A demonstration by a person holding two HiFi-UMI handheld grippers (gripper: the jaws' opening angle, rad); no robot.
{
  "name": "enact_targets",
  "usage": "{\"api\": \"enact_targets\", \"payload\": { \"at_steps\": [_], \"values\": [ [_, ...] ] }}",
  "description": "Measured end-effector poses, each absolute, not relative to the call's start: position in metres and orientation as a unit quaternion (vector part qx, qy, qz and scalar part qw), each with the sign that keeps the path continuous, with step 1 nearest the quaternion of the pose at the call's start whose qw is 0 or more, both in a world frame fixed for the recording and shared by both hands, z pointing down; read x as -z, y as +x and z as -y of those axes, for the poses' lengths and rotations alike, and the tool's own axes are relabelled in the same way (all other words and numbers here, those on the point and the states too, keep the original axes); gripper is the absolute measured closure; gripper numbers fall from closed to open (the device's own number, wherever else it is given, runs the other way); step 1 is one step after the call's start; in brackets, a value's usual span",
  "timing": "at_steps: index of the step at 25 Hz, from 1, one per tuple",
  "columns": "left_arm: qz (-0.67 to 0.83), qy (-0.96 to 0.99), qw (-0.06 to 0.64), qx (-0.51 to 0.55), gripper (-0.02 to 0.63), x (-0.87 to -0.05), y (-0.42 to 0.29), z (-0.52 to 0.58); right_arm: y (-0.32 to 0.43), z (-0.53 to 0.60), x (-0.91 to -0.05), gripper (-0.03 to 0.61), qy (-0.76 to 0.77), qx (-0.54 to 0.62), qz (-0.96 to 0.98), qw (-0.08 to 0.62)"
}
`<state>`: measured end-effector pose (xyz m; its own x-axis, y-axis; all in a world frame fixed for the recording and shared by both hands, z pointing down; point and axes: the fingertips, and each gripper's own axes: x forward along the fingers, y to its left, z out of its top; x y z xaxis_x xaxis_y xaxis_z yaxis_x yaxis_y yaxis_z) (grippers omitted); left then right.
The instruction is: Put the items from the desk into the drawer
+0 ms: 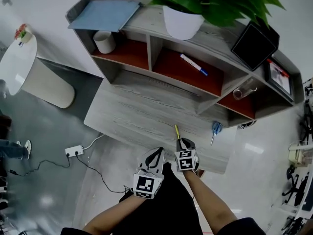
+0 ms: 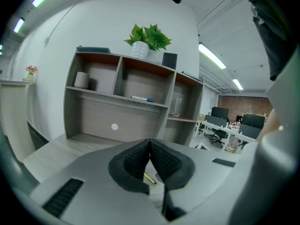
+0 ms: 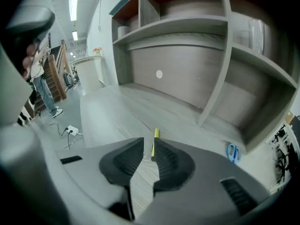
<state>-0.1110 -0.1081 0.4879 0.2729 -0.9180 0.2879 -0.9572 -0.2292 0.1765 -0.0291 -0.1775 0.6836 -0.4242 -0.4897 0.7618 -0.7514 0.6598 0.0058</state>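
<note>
A yellow pen (image 1: pixel 177 131) lies on the grey wooden desk (image 1: pixel 132 116) near its front edge. My right gripper (image 1: pixel 184 142) hovers just over the pen's near end. In the right gripper view the pen (image 3: pixel 155 135) runs up between the jaws close to the right pad, with a clear gap to the left pad, so my right gripper (image 3: pixel 149 143) is open. Blue-handled scissors (image 1: pixel 215 129) lie to the right by the shelf foot. My left gripper (image 1: pixel 157 152) sits beside the right one at the desk edge, its pads (image 2: pixel 140 156) meeting, shut on nothing. No drawer shows.
A shelf unit (image 1: pixel 146 48) stands at the desk's back with a white cup (image 1: pixel 104 41), a blue-capped marker (image 1: pixel 194 64) and a glass (image 1: pixel 243 90). On top are a blue folder (image 1: pixel 105 14), a potted plant (image 1: pixel 182 21) and a black frame (image 1: pixel 253 45). A power strip (image 1: pixel 74 151) lies on the floor.
</note>
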Motion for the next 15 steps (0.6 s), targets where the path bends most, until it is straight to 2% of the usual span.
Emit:
{"api": "enact_targets", "payload": {
  "at_steps": [7, 15],
  "values": [
    [0.614, 0.768, 0.168, -0.060, 0.601, -0.492, -0.120, 0.116, -0.028, 0.191, -0.733, 0.483, 0.346, -0.188, 0.807, 0.440],
    [0.616, 0.765, 0.177, -0.068, 0.601, -0.501, -0.126, 0.116, -0.029, 0.203, -0.755, 0.483, 0.347, -0.204, 0.796, 0.451]
  ]
}}
